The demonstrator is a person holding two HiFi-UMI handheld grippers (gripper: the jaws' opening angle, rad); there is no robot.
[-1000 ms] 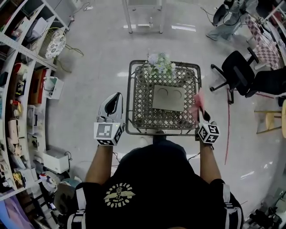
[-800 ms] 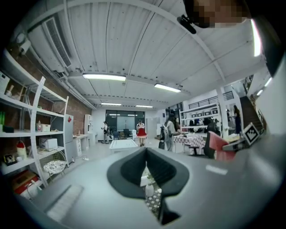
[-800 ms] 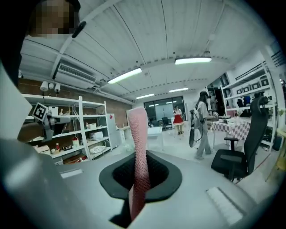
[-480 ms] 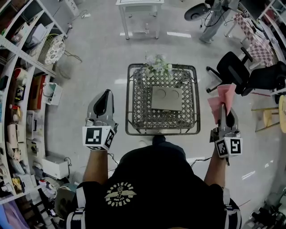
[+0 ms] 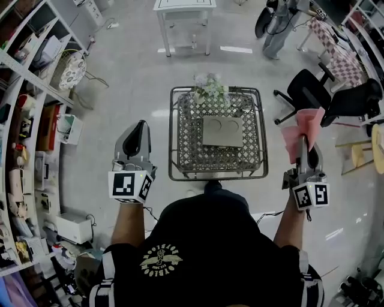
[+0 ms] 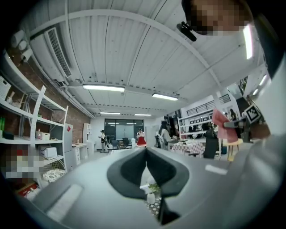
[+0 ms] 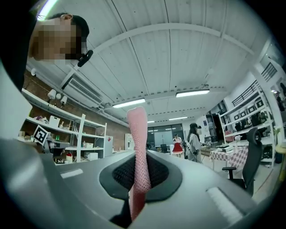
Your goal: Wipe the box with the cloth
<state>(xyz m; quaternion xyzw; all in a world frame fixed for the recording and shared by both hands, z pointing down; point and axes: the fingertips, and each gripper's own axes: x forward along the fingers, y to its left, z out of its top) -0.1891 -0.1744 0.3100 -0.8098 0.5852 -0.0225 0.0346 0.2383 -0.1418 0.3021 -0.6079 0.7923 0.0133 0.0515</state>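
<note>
In the head view a pale, glossy floor (image 5: pixel 120 90) fills most of the scene, with open shelving (image 5: pixel 24 120) crowded with goods along the 9 o'clock side. A black office chair (image 5: pixel 312 93) stands at 2 o'clock and a white table (image 5: pixel 183 6) at 12 o'clock.

At the centre, straight ahead of the person, is the worktop (image 5: pixel 192 153), a square of wire lattice in a dark frame. The box (image 5: pixel 223 131) lies flat at about its middle. It is grey, with two round recesses in its top, and nothing touches it. A small bunch of pale flowers (image 5: pixel 210 89) stands at the worktop's 12 o'clock edge, a little toward 11.

The left tongs (image 5: pixel 141 125) are held off the worktop's 9 o'clock side, over the floor, and point toward 12. In the left gripper view the jaws are narrow, with the pads meeting at the tips and nothing between them.

The right tongs (image 5: pixel 303 145) are off the 3 o'clock side, well clear of the frame, and also point toward 12. They are clamped on the cloth (image 5: pixel 302 125). It is pink with a fine mesh weave and stands up out of the jaws as a bunched strip, well apart from the box.
</note>
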